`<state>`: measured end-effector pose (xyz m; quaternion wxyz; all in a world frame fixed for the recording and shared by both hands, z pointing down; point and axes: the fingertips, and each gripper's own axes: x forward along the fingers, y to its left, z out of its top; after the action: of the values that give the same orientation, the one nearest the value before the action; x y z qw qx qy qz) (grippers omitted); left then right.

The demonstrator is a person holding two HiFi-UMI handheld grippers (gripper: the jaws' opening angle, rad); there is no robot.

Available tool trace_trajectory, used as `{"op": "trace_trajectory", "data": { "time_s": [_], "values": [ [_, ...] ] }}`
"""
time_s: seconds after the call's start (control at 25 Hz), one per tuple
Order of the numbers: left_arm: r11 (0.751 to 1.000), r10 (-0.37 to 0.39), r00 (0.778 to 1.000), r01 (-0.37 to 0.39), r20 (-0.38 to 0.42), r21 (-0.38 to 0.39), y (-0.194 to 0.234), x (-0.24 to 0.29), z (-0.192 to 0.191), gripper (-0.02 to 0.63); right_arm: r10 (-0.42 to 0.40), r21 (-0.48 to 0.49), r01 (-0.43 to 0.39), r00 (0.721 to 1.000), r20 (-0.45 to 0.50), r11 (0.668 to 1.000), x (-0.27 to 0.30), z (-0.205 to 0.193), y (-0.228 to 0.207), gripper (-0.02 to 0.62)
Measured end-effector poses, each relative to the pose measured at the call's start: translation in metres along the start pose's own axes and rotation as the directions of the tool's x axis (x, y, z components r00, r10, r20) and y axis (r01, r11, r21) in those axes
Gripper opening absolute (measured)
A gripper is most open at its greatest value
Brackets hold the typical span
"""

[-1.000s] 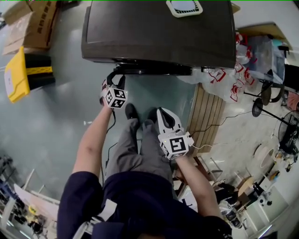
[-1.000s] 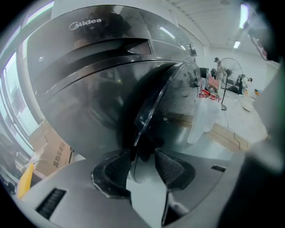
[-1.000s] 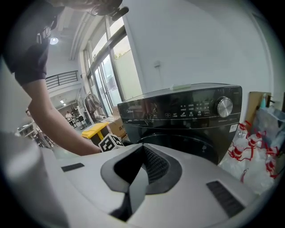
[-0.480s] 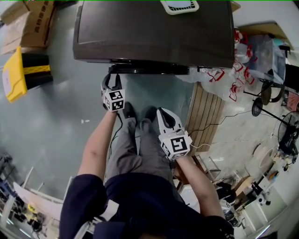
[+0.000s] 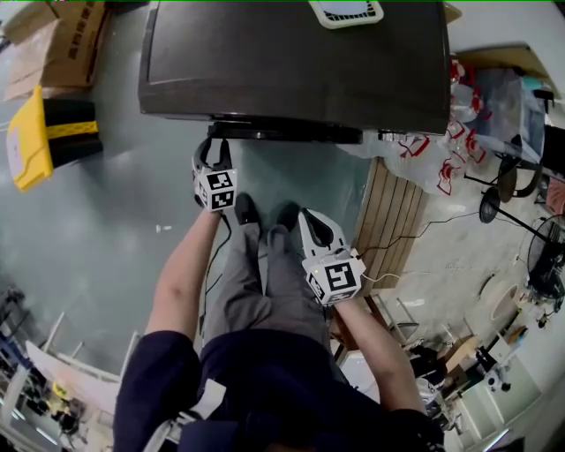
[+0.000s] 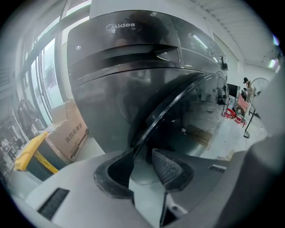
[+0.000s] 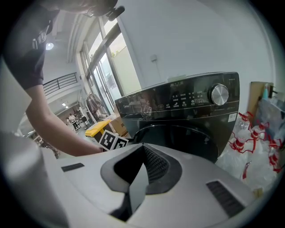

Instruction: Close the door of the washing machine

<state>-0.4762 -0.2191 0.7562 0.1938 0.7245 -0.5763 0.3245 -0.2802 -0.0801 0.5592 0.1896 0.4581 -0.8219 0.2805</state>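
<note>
The dark washing machine (image 5: 291, 62) fills the top of the head view, and its round door (image 5: 282, 131) stands ajar along the front. My left gripper (image 5: 212, 146) is at the door's left end. In the left gripper view the door's curved rim (image 6: 178, 95) runs down into the gap of the left gripper (image 6: 142, 153). Its jaws are closing, and a gap still shows beside the rim. My right gripper (image 5: 311, 219) hangs back over the person's legs, shut on nothing (image 7: 142, 149). It faces the control panel (image 7: 187, 98) and the door (image 7: 178, 138).
Cardboard boxes (image 5: 62, 44) and a yellow sign (image 5: 31, 137) lie left of the machine. A slatted wooden board (image 5: 388, 212) and red-printed plastic bags (image 5: 433, 150) sit to its right. A white object (image 5: 346, 11) rests on the machine's top. The person's shoes (image 5: 247, 212) stand before the door.
The left gripper has rolled at the wrist and sits closer against the door's left end. The right gripper has barely shifted.
</note>
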Motion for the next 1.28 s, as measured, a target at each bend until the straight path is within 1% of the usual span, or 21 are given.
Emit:
{"op": "trace_trajectory", "data": {
  "time_s": [0.2, 0.36, 0.48, 0.56, 0.68, 0.8, 0.92, 1.08, 1.16, 1.28],
  "values": [
    [1.0, 0.029, 1.0, -0.029, 0.005, -0.009, 0.003, 0.007, 0.006, 0.144, -0.003, -0.003, 0.003, 1.0, 0.005, 1.0, 0.001, 0.001, -0.001, 0.02],
    [1.0, 0.012, 1.0, -0.012, -0.007, 0.007, 0.001, 0.007, 0.005, 0.141, -0.004, 0.011, 0.004, 1.0, -0.004, 1.0, 0.0, -0.005, -0.001, 0.02],
    [0.999, 0.02, 1.0, -0.019, -0.006, 0.038, 0.001, 0.005, 0.005, 0.141, 0.001, 0.0, -0.001, 1.0, -0.005, 1.0, -0.001, -0.003, 0.003, 0.02],
    [0.996, 0.023, 0.999, -0.025, 0.023, 0.081, -0.001, 0.001, 0.008, 0.13, 0.007, -0.004, -0.007, 1.0, 0.003, 1.0, -0.001, -0.001, 0.005, 0.02],
    [0.987, -0.003, 0.998, -0.008, 0.068, 0.162, -0.012, -0.013, 0.015, 0.123, 0.009, -0.013, -0.008, 1.0, 0.018, 1.0, -0.004, 0.003, 0.006, 0.02],
    [0.981, -0.019, 0.993, -0.004, 0.118, 0.191, -0.02, -0.036, 0.029, 0.118, -0.011, -0.031, 0.012, 0.999, 0.047, 0.999, -0.01, 0.012, 0.002, 0.02],
    [0.983, -0.044, 0.981, 0.009, 0.186, 0.185, -0.025, -0.065, 0.05, 0.11, -0.052, -0.04, 0.055, 0.995, 0.085, 0.998, -0.021, 0.023, -0.008, 0.02],
    [0.983, -0.084, 0.952, 0.032, 0.293, 0.179, -0.027, -0.111, 0.089, 0.086, -0.088, -0.072, 0.1, 0.986, 0.144, 0.992, -0.041, 0.047, -0.014, 0.02],
    [0.983, -0.1, 0.938, 0.042, 0.331, 0.178, -0.028, -0.133, 0.108, 0.084, -0.108, -0.071, 0.123, 0.977, 0.186, 0.99, -0.053, 0.062, -0.018, 0.02],
    [0.984, -0.112, 0.915, 0.047, 0.388, 0.174, -0.029, -0.164, 0.134, 0.064, -0.134, -0.064, 0.156, 0.955, 0.264, 0.986, -0.075, 0.087, -0.025, 0.02]
  ]
}}
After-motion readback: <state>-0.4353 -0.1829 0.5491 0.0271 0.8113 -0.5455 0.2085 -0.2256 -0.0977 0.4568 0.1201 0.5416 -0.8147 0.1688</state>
